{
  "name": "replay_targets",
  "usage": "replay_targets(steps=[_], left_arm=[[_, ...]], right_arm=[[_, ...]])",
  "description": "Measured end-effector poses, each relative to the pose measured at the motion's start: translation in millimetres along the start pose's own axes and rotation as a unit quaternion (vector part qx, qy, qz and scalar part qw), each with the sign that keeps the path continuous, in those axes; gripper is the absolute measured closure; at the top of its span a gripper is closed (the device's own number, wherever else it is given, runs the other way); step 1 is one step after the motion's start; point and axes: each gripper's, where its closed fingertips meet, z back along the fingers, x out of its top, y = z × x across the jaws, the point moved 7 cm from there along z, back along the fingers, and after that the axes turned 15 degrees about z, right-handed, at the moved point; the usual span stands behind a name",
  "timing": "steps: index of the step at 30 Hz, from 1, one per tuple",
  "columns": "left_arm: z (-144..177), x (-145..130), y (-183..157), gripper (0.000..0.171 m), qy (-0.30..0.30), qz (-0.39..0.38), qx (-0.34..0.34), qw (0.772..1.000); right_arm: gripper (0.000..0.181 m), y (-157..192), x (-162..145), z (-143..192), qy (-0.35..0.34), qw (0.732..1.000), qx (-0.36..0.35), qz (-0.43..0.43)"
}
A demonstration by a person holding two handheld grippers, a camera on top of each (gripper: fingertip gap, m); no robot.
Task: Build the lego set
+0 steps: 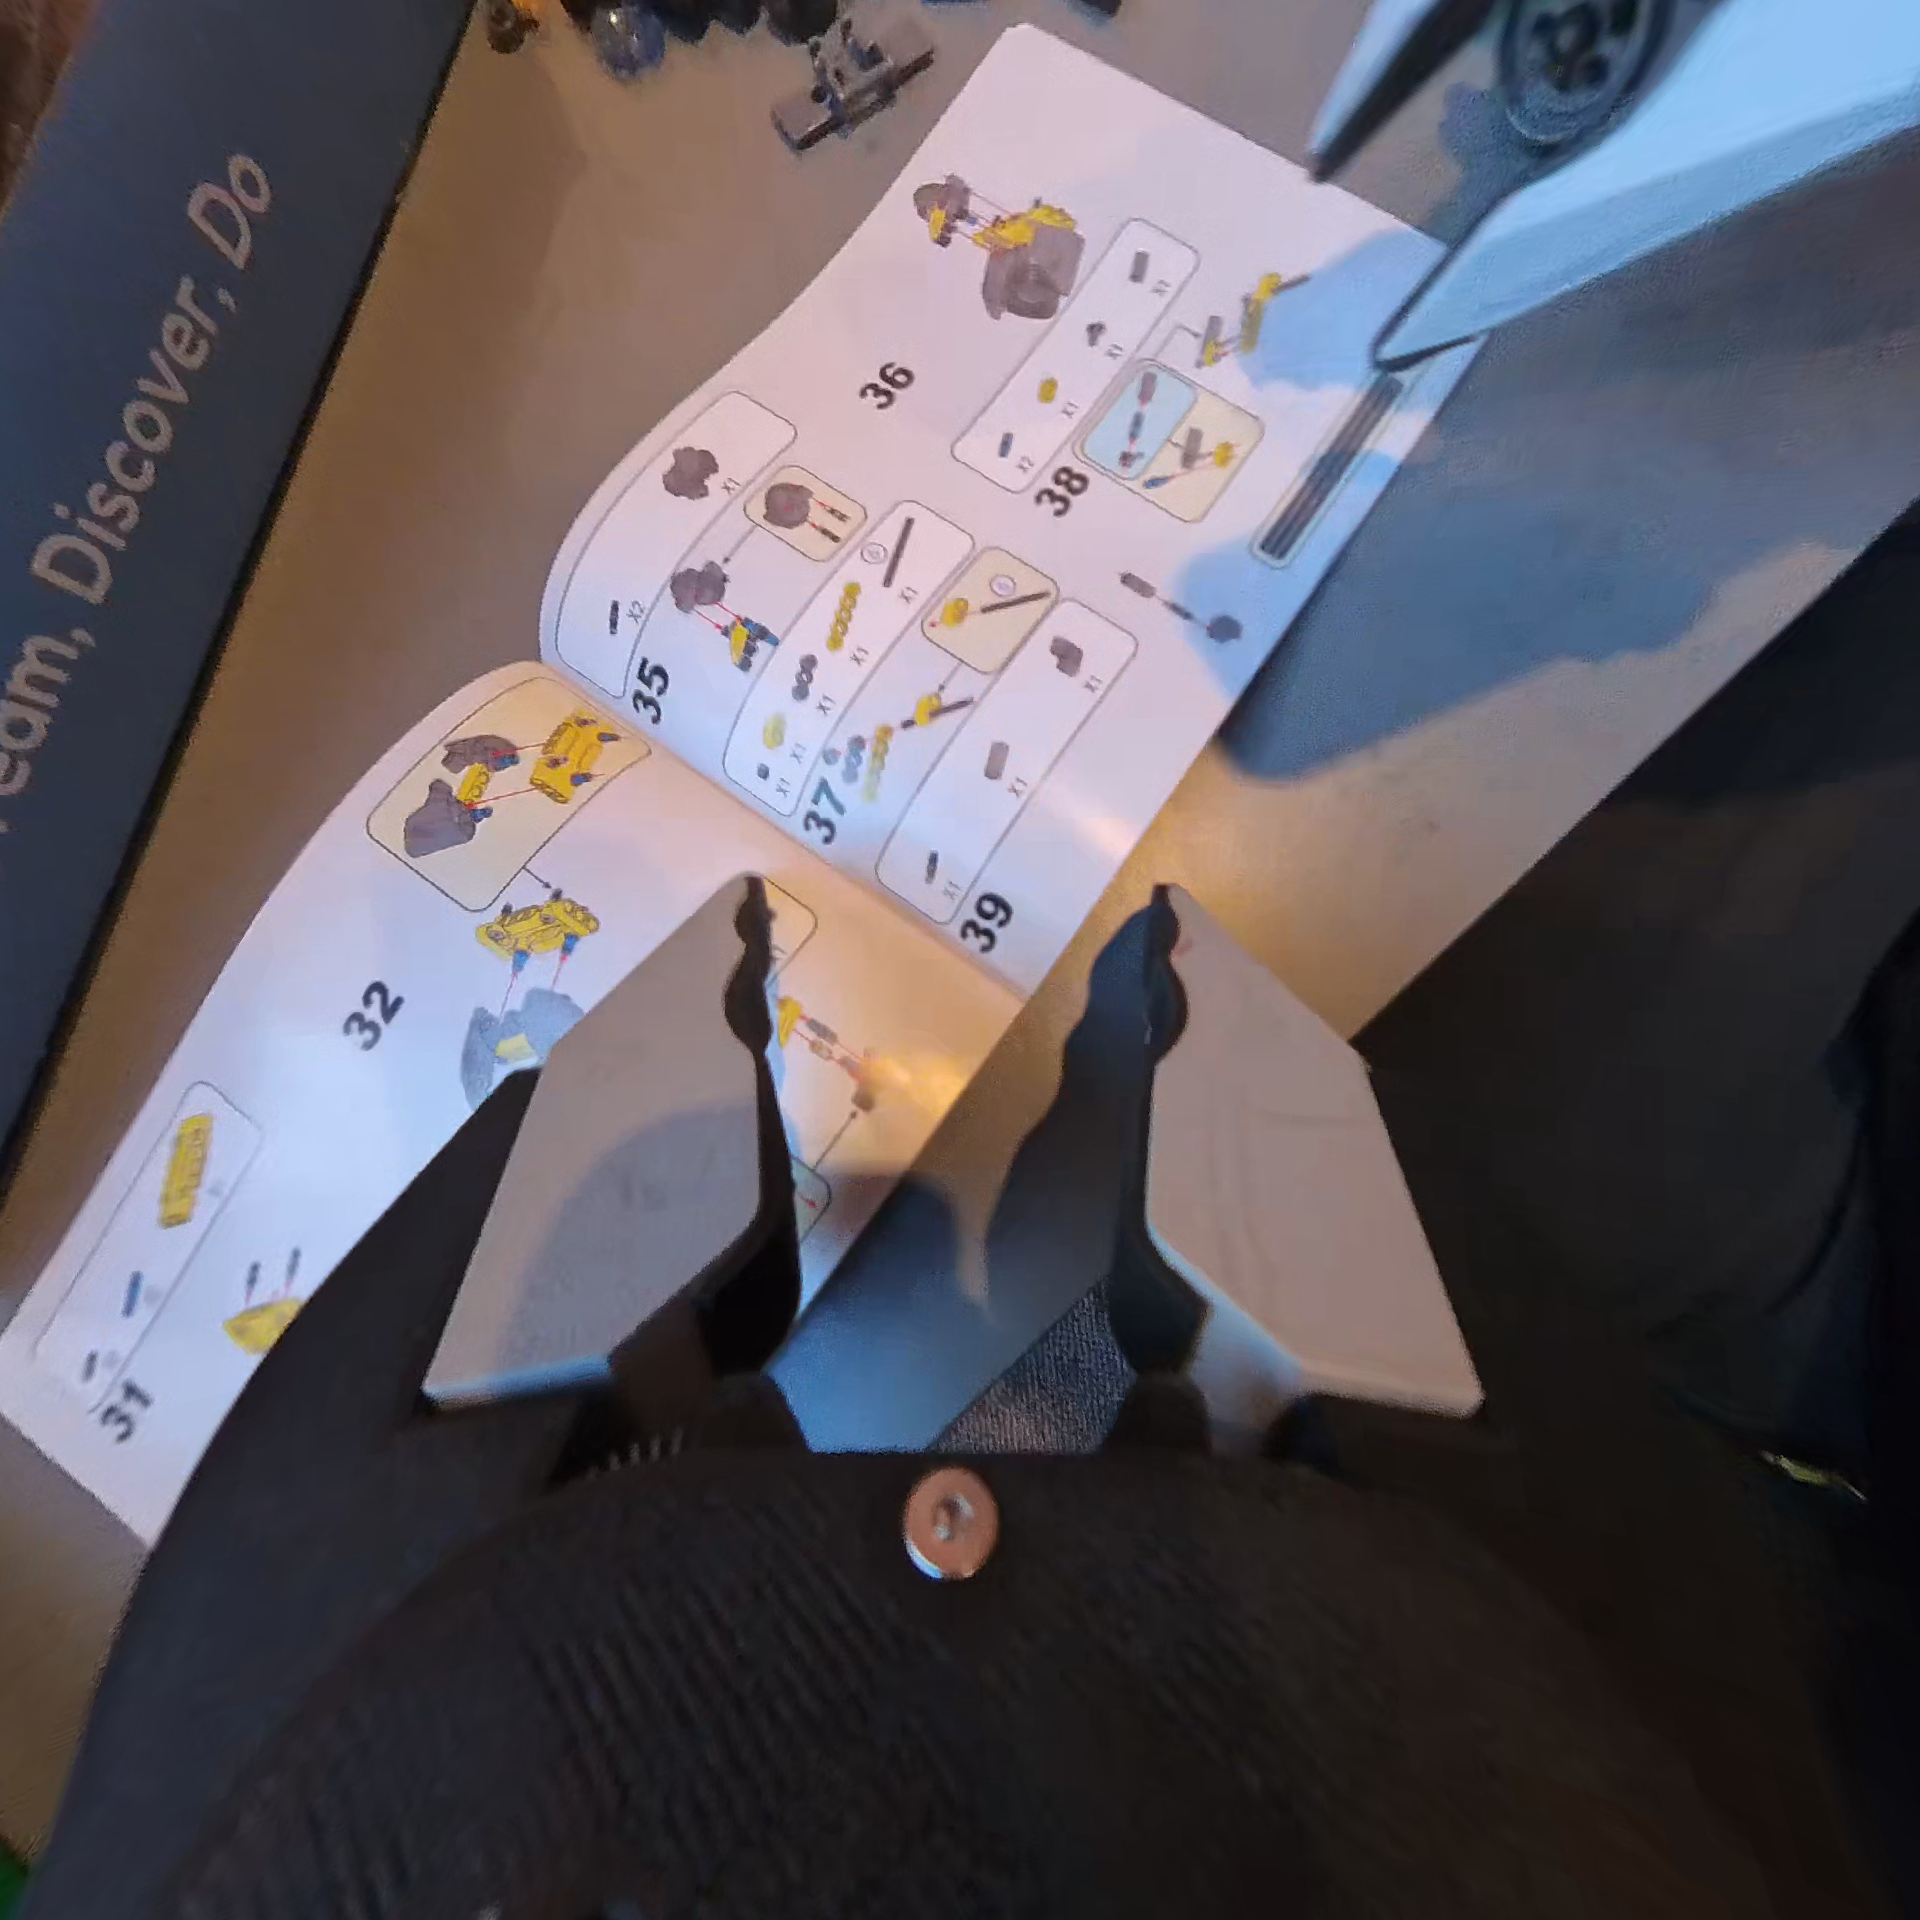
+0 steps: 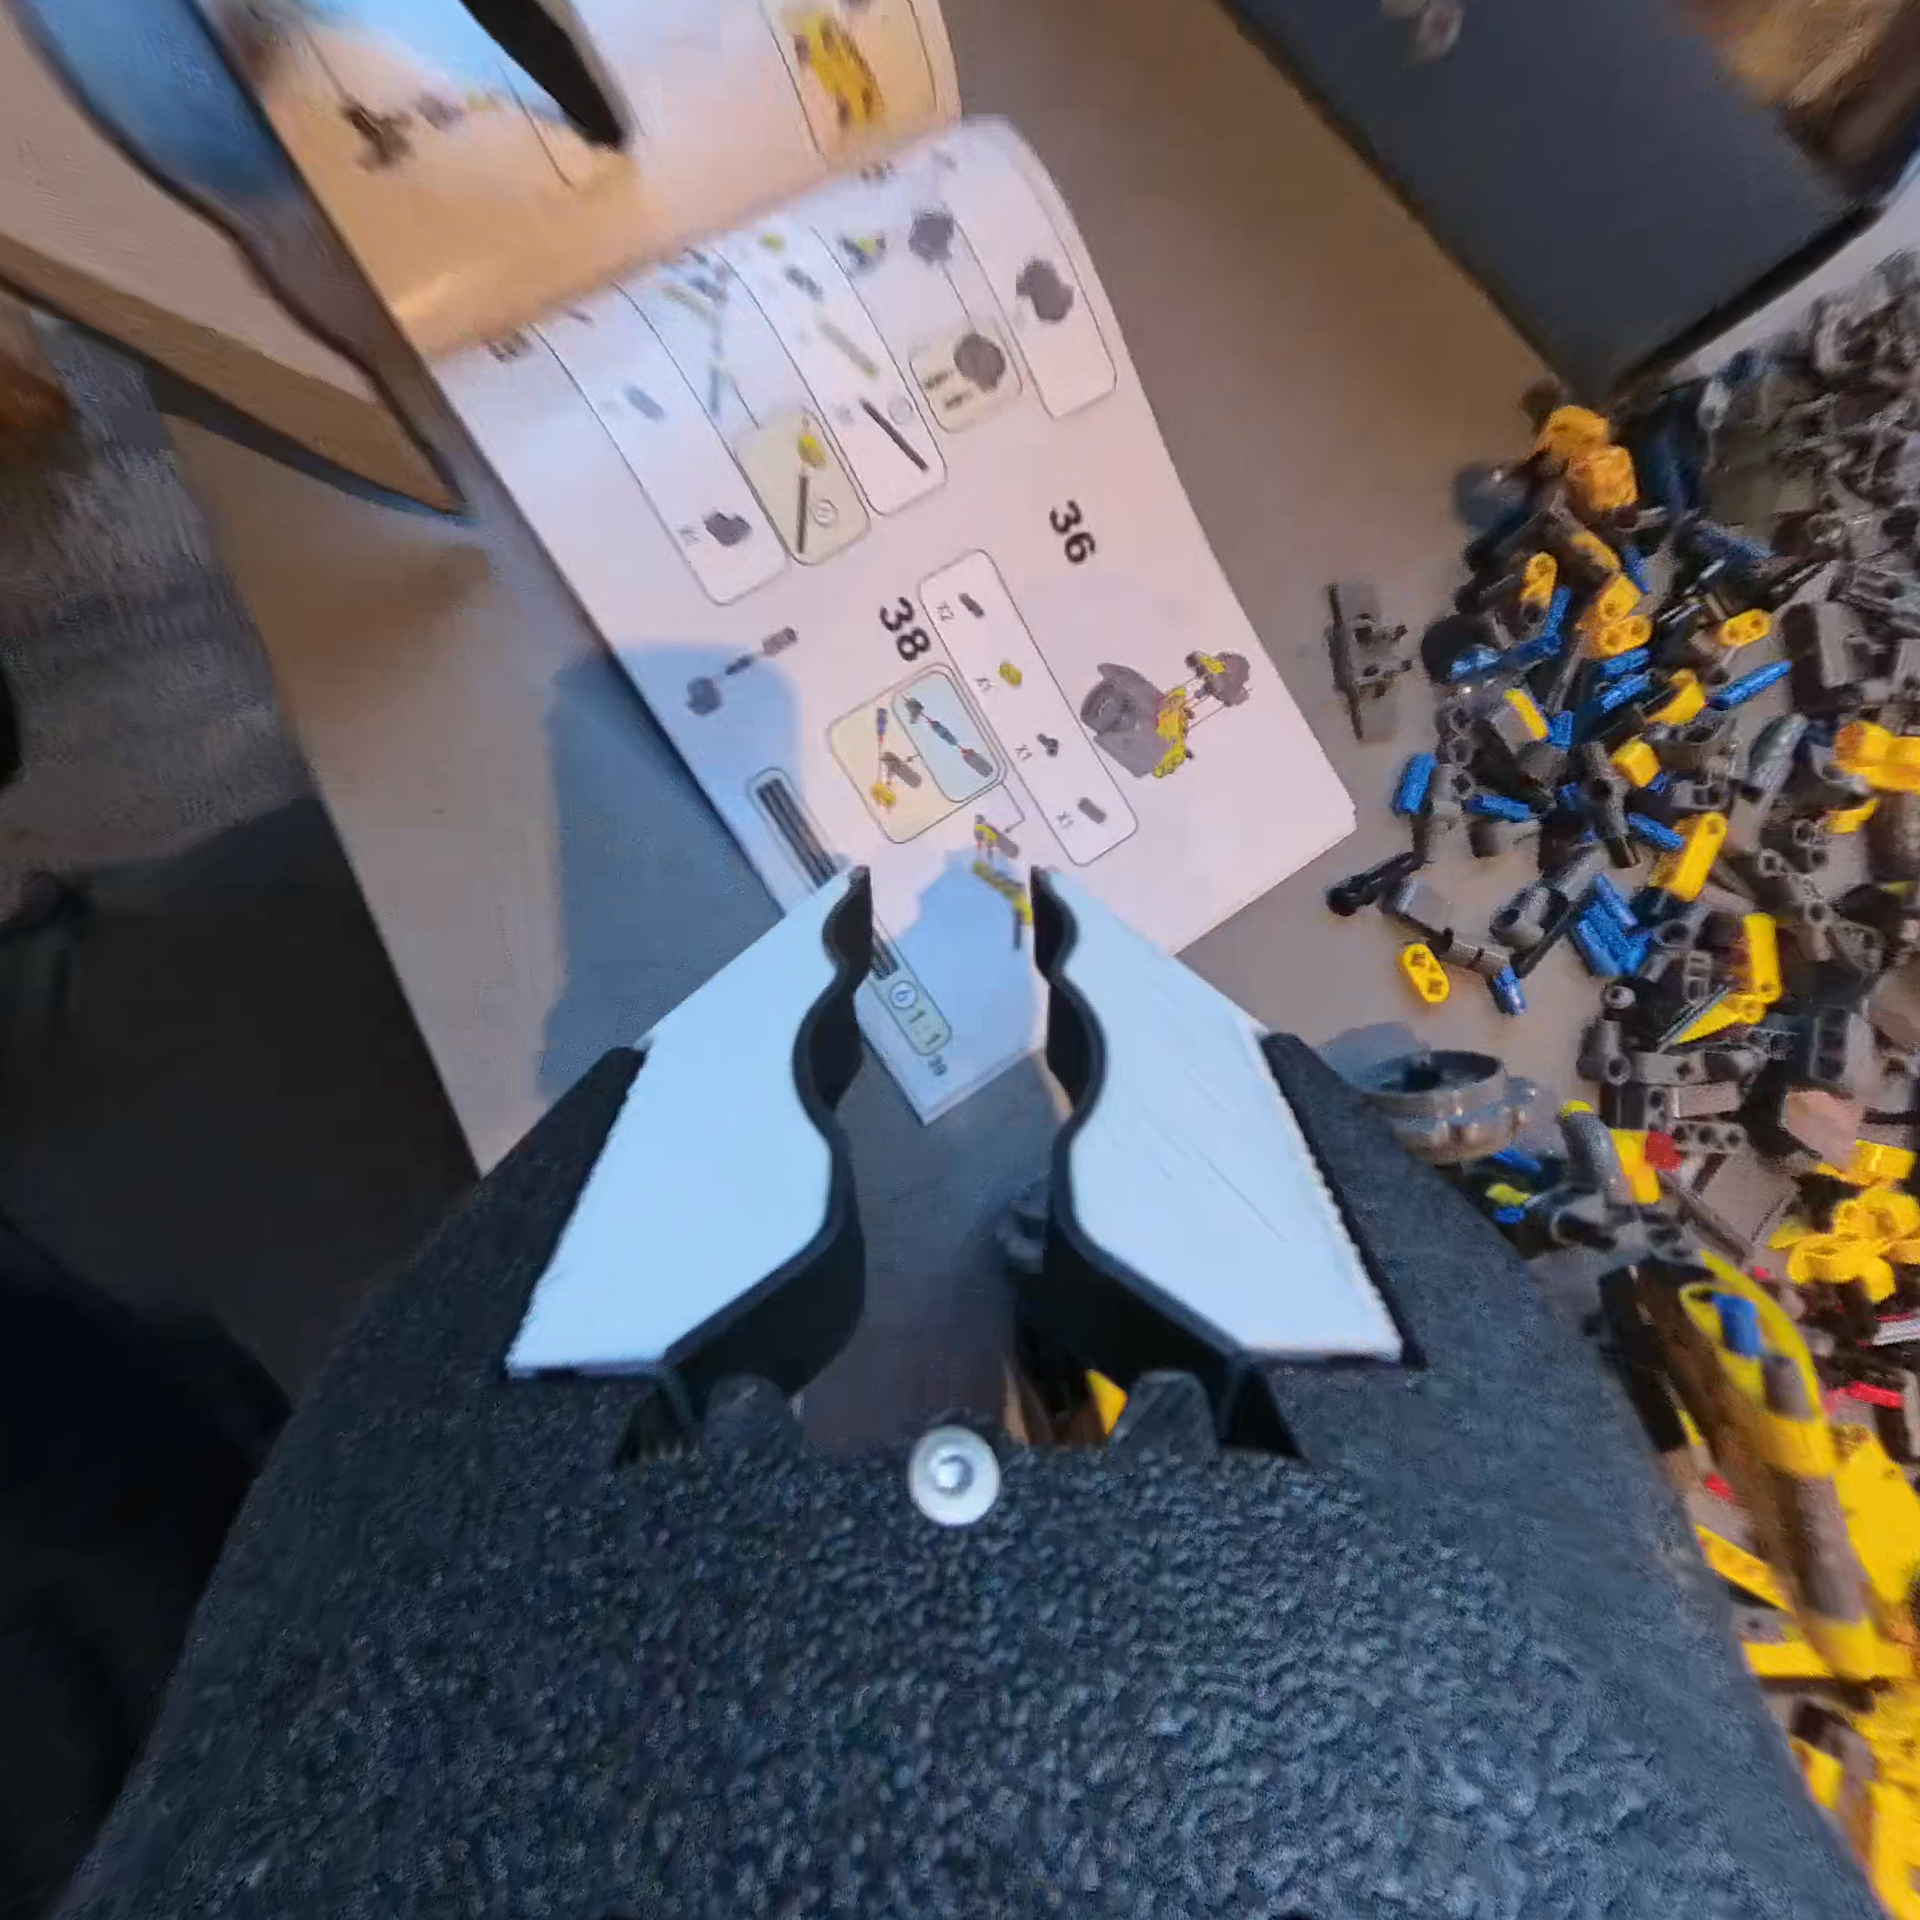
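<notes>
An open building-instruction booklet (image 1: pixel 665 644) lies on the tan table. My left gripper (image 1: pixel 956 894) is open and empty, hovering over the booklet's near edge by the fold. The booklet also shows in the right wrist view (image 2: pixel 935 582). My right gripper (image 2: pixel 951 883) is open and empty, its tips just above the booklet's near corner. The right gripper shows far off in the left wrist view (image 1: pixel 1455 208), over the booklet's far corner. The left gripper shows at the top left of the right wrist view (image 2: pixel 312 208).
A large heap of grey, blue and yellow construction-toy pieces (image 2: pixel 1662 779) covers the table right of the booklet. A grey wheel hub (image 2: pixel 1444 1091) lies near my right fingers. A dark box (image 1: pixel 135 468) lies left of the booklet; a dark box corner (image 2: pixel 1558 156) is at the back.
</notes>
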Motion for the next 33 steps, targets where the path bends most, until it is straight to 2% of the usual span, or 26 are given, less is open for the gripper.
replay_targets(steps=[3,6,8,10,12,21,25,30,33], left_arm=[[-1.0,-5.6,0.6,0.1,-0.024,-0.011,-0.005,1.0],[-5.6,-5.8,3.7,0.104,-0.036,-0.021,0.004,0.999],[-7.1,-4.9,3.1,0.107,-0.044,-0.025,0.004,0.999],[-9.3,-5.4,-1.2,0.126,-0.05,-0.027,-0.011,0.998],[-10.5,-4.7,-1.3,0.127,-0.061,-0.028,-0.003,0.998],[-10.5,-6.1,-1.9,0.127,-0.068,-0.017,-0.004,0.998],[-7.9,-6.9,-5.9,0.114,-0.059,-0.017,-0.019,0.998],[5.4,2.4,-8.3,0.112,-0.105,-0.007,-0.014,0.994],[11.1,9.5,-3.5,0.114,-0.133,-0.012,0.023,0.991]], right_arm=[[0.154,-8.7,1.7,-14.2,0.065,0.998,0.023,0.007],[0.181,-1.7,4.9,-24.8,0.077,0.992,0.1,-0.013],[0.181,-2.0,7.3,-26.8,0.071,0.992,0.104,-0.018],[0.181,-2.2,8.7,-28.0,0.068,0.992,0.105,-0.018],[0.181,-2.8,10.5,-29.4,0.062,0.992,0.11,-0.025],[0.181,-3.1,22.7,-39.4,0.012,0.989,0.137,-0.063],[0.181,-4.2,26.3,-41.5,0.004,0.988,0.138,-0.066],[0.181,-3.4,31.3,-42.5,-0.005,0.988,0.141,-0.066],[0.181,-3.0,32.4,-43.0,-0.006,0.988,0.142,-0.066]])
